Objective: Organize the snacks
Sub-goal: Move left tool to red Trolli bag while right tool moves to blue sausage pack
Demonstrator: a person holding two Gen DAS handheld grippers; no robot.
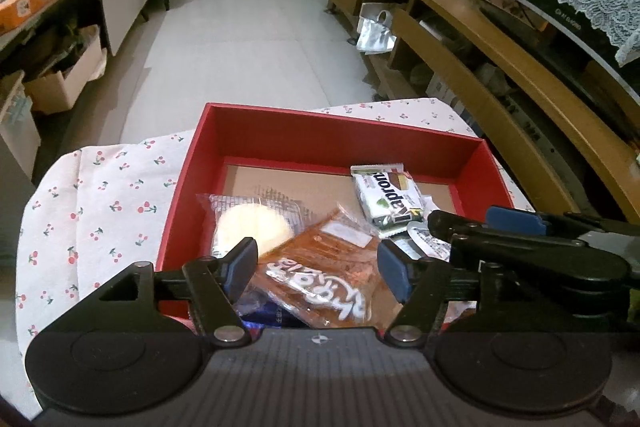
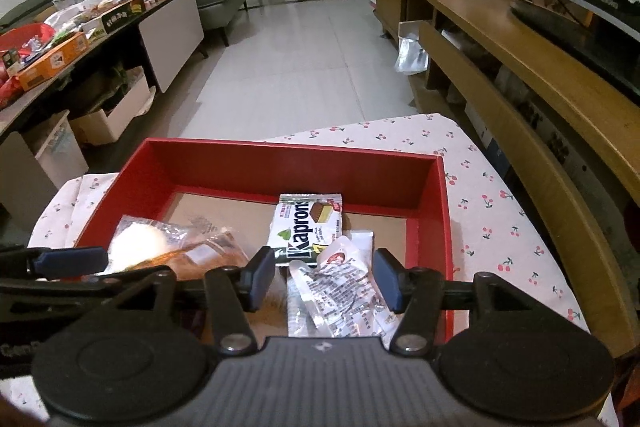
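My left gripper [image 1: 318,269] hangs over the near edge of the red box [image 1: 340,131], jaws apart. The orange packet [image 1: 320,267] lies below the gap between my blue pads [image 1: 240,263], and neither pad presses on it. It is a clear-fronted orange wrapper with white script across it and a small white label near its far end.

My right gripper [image 2: 326,277] hangs over the same near edge, further toward the box's right wall, jaws also apart. Under it lies a crinkled white packet [image 2: 340,291] with fine print and a small red-and-white picture; the pads [image 2: 262,277] stand clear of it on both sides.

The box is shallow, red inside and out, with a bare brown cardboard floor, and sits on a white cloth [image 2: 480,187] printed with small red cherries. Inside it, just left of the orange packet, a pale round cake [image 1: 250,227] lies in clear film. Beyond the white packet, toward the box's middle, lies a white wafer pack [image 2: 306,227] with black "Kapron" lettering, a green leaf and a picture of a layered chocolate bar. The box's far half is bare.
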